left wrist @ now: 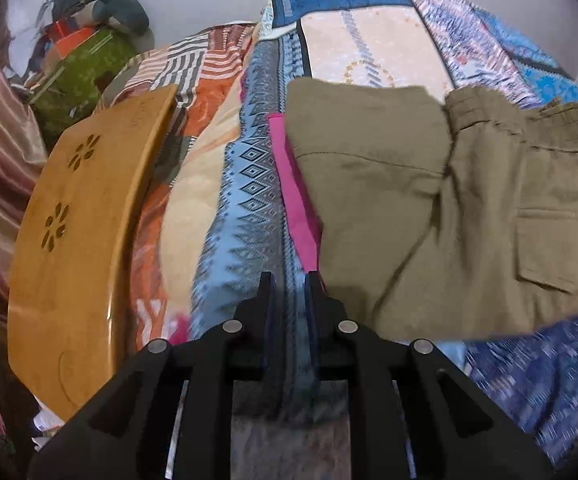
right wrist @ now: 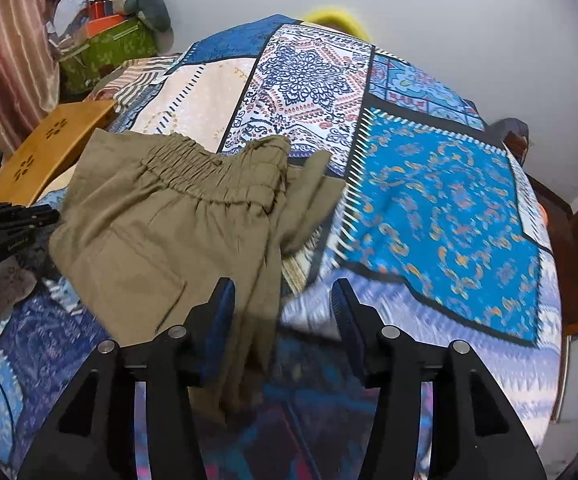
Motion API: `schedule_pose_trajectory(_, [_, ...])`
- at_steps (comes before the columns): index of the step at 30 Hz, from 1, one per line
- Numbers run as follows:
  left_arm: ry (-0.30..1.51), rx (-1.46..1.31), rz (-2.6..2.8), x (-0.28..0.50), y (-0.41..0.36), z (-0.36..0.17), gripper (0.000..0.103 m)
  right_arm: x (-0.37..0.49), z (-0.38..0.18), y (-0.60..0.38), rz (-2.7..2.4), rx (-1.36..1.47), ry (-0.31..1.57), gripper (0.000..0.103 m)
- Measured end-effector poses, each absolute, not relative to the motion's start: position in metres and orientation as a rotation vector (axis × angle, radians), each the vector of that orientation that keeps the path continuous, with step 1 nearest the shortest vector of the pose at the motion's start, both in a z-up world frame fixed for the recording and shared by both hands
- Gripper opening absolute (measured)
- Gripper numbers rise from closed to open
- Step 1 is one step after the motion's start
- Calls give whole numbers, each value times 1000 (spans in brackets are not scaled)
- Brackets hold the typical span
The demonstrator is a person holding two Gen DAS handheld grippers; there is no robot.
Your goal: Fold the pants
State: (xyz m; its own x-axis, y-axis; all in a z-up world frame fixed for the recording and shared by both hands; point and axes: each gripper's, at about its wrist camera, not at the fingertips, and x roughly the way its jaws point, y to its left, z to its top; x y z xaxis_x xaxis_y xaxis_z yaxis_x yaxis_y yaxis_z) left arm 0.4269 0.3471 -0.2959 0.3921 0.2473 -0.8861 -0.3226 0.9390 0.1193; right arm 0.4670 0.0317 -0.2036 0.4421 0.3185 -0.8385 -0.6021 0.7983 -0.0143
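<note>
Where right tool (right wrist: 283, 308) gapes, pants (right wrist: 161, 232) between.

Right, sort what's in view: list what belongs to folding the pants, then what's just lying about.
For the job:
- khaki elastic-waist pants
- patchwork blue bedspread beneath them
- left gripper, jaws almost shut on nothing
- right gripper, open, pants fabric between the jaws

Lying about:
- wooden lap table with flower cutouts
- pink cloth strip
- green patterned box

Pants (right wrist: 161, 232) hem hidden beneath right claw (right wrist: 283, 300)
</note>
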Motion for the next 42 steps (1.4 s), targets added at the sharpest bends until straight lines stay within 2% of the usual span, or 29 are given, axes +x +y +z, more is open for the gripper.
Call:
schedule_pose_trajectory(3, [1070, -83, 340, 410, 338, -267, 15, 449, -180, 22, 590, -339, 910, 46])
schedule_pose_trajectory(11, [838, -44, 232, 345, 276, -146, 15, 388, -93, -5, 646, -236, 735, 46])
schedule_pose_trajectory(16, [644, -26, 168, 280, 225, -65, 15, 332, -34, -27, 691, -163, 582, 46])
schedule_pose_trajectory(22, [453, -11, 133, 201, 174, 1, 15, 253, 19, -54, 749, -107, 385, 46])
schedule_pose_trajectory(24, [408, -7, 122, 179, 161, 13, 17, 227, 30, -62, 768, -93, 323, 46])
schedule_pose_trajectory(25, [371, 4, 115, 163, 151, 19, 23, 216, 34, -65, 774, -92, 297, 46])
schedule_pose_trajectory(26, [346, 6, 108, 153, 145, 23, 33, 204, 38, -68, 774, -89, 260, 46])
schedule_pose_trajectory(28, [296, 7, 100, 131, 133, 30, 41, 176, 43, -75, 762, -88, 186, 46])
schedule_pose_trajectory(34, [203, 12, 93, 76, 104, 38, 42, 124, 44, -82, 767, -69, 81, 46])
schedule_pose_trajectory(39, [163, 24, 74, 47, 89, 34, 49, 111, 34, -83, 789, 6, 74, 46])
schedule_pose_trajectory(42, [154, 34, 83, 38, 85, 31, 59, 104, 30, -85, 776, 10, 74, 47])
